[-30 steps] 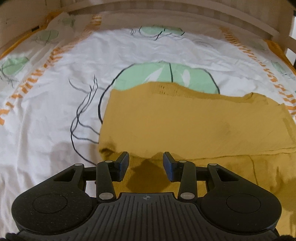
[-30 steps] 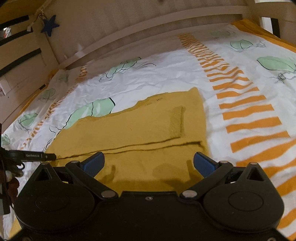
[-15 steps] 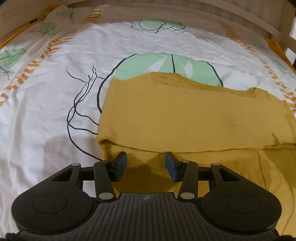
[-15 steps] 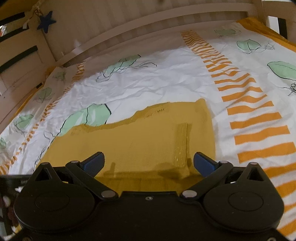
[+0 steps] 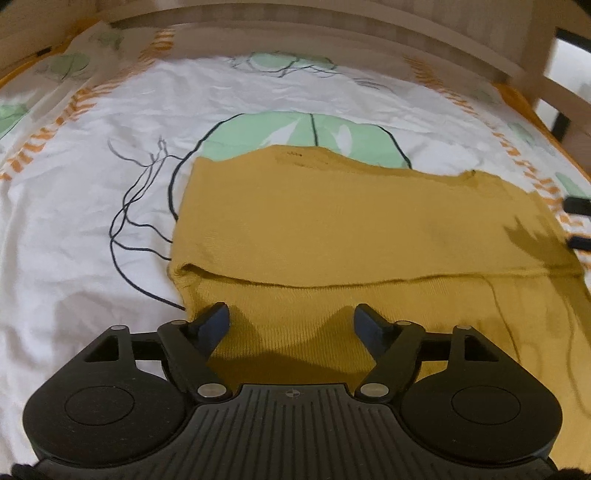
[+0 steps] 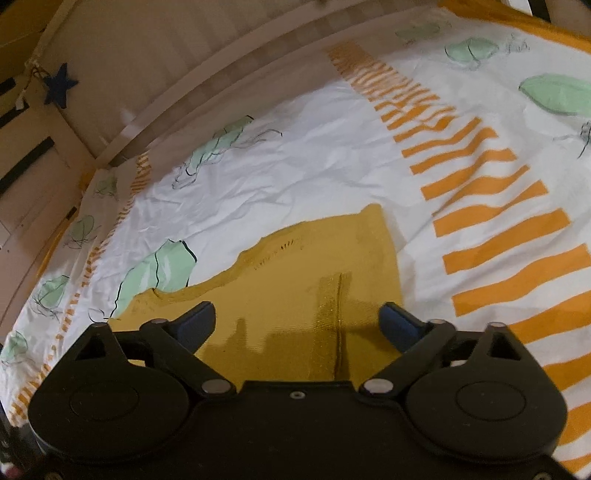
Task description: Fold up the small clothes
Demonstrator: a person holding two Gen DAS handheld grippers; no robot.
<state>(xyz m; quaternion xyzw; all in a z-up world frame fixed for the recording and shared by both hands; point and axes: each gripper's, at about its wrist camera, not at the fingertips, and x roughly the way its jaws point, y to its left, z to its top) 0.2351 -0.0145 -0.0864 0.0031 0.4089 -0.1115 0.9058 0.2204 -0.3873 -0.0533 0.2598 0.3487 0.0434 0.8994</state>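
A mustard-yellow knit garment [image 5: 351, 229] lies flat on the bed, with an upper layer folded over a lower one. My left gripper [image 5: 291, 321] is open and empty over its near left hem. In the right wrist view the garment [image 6: 306, 266] shows its right end, with a folded sleeve cuff [image 6: 332, 302] lying on top. My right gripper [image 6: 299, 321] is open and empty above that end. The right gripper's fingertips [image 5: 578, 221] show at the right edge of the left wrist view.
The bed sheet [image 5: 92, 206] is white with green leaf prints and orange stripes [image 6: 498, 229]. A wooden bed rail [image 5: 332, 33] runs along the far side. A blue star [image 6: 61, 85] hangs on the frame at the far left.
My left gripper has opened wider over the near hem. My right gripper has moved forward over the garment's right end, so less of the garment shows in front of it.
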